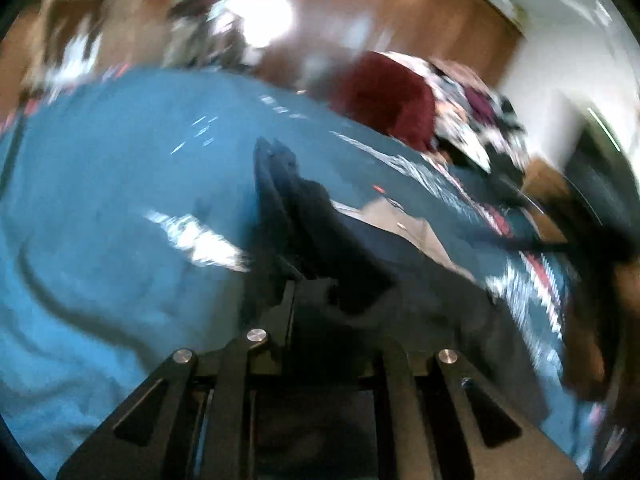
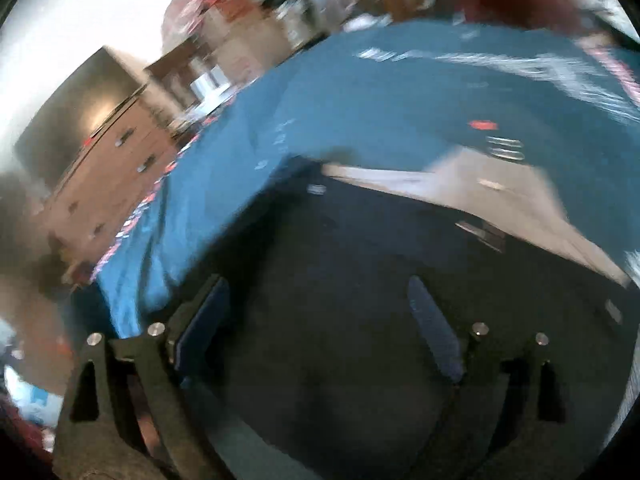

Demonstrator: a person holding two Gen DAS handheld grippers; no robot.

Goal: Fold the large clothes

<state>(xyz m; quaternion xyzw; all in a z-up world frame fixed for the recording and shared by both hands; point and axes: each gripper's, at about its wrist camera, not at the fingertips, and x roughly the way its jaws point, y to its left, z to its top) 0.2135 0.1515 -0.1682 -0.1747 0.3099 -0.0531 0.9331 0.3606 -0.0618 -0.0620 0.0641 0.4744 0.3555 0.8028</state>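
Dark navy garment (image 1: pixel 360 240) is pinched by the left gripper (image 1: pixel 276 168) over the teal bedspread (image 1: pixel 120 200); right gripper (image 2: pixel 320 304) is spread wide. With one-sided hold, sagging and a crooked fold are risked.

I see open blue bedspread (image 1: pixel 100 200) to the left — room to pass there. Ahead, the dark garment (image 2: pixel 360 280) covers the spread; a clothes pile (image 1: pixel 420 100) blocks the far edge, a dresser (image 2: pixel 108 176) stands beside the bed.

- A wooden dresser (image 2: pixel 108 184) with small metal handles stands against a white wall (image 2: pixel 80 20).
- A wooden floor (image 1: pixel 400 12) shows a bright glare (image 1: pixel 262 16).
- Both views are motion-blurred.
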